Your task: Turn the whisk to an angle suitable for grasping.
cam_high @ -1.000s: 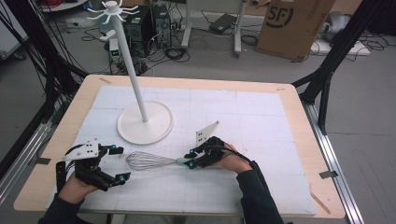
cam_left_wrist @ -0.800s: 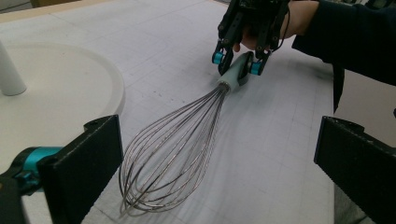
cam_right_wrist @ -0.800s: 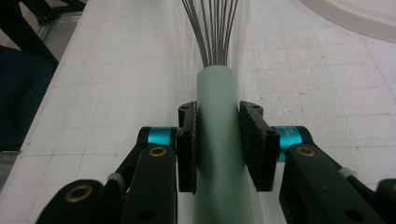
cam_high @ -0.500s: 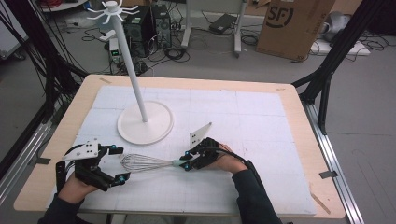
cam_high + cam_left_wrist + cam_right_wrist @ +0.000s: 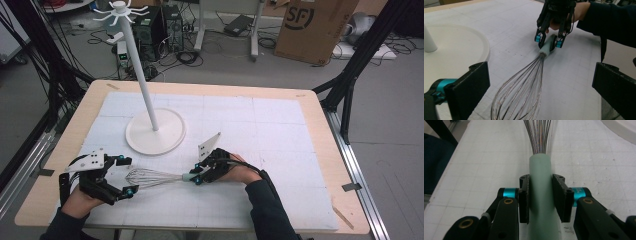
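A wire whisk (image 5: 150, 177) with a pale green handle (image 5: 540, 170) lies low along the white mat, wires pointing left. My right gripper (image 5: 196, 174) is shut on the handle, its pads (image 5: 524, 195) pressed to both sides. From the left gripper view, that gripper (image 5: 548, 41) clamps the handle (image 5: 548, 46) at the far end of the whisk (image 5: 524, 87). My left gripper (image 5: 129, 176) stands open at the wire end, one jaw on each side of the tip, not touching the wires.
A white stand with a round base (image 5: 155, 132) and a tall pole (image 5: 142, 75) topped by hooks rises just behind the whisk. Its base (image 5: 456, 47) lies close to my left gripper. The table's front edge (image 5: 200, 227) is near both hands.
My right gripper has slid a little to the left with the whisk, bringing the wire end between the left gripper's open jaws. The left hand has barely moved.
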`<state>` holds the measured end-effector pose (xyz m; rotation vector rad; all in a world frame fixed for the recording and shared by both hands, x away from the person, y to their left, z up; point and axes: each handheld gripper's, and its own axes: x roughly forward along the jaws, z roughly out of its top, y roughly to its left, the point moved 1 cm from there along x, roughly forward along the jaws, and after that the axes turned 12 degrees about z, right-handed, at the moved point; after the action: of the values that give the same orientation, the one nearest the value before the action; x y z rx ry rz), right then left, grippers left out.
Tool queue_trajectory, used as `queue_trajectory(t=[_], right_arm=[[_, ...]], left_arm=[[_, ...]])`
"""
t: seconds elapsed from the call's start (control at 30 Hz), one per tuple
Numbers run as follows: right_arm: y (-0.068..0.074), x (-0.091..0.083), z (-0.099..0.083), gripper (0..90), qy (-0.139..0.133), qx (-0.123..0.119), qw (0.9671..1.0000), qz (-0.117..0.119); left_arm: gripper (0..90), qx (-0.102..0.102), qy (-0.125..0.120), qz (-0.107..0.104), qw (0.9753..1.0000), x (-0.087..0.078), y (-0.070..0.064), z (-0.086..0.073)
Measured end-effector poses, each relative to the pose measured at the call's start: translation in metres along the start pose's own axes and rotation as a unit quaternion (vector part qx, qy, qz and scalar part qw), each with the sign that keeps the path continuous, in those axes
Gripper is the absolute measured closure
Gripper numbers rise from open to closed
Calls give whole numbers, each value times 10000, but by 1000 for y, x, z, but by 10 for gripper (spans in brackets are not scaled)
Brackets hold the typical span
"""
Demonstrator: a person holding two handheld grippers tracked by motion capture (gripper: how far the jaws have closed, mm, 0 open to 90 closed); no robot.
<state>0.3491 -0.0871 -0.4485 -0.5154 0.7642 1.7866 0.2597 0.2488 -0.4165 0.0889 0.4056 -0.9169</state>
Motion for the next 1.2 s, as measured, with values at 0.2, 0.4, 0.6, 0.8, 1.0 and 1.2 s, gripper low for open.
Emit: queue_trajectory(t=[0.2, 0.4, 0.6, 0.8, 1.0, 1.2], right_arm=[[2, -1, 0, 634, 33, -38, 9999, -149], [3, -6, -1, 530, -104, 47, 9996, -263], [7, -11, 0, 330, -402, 293, 9982, -343], [15, -22, 3, 194, -720, 612, 9944, -471], [23, -36, 1, 133, -966, 827, 9896, -666], [33, -52, -8, 0, -1211, 1059, 9813, -1053]], left_arm=[[19, -9, -11, 12, 10000, -1, 0, 0], [19, -2, -5, 11, 10000, -1, 0, 0], [19, -11, -12, 7, 10000, -2, 0, 0], [19, -8, 2, -9, 10000, -1, 0, 0], [19, -12, -15, -17, 10000, -2, 0, 1], [19, -23, -10, -31, 10000, -2, 0, 1]])
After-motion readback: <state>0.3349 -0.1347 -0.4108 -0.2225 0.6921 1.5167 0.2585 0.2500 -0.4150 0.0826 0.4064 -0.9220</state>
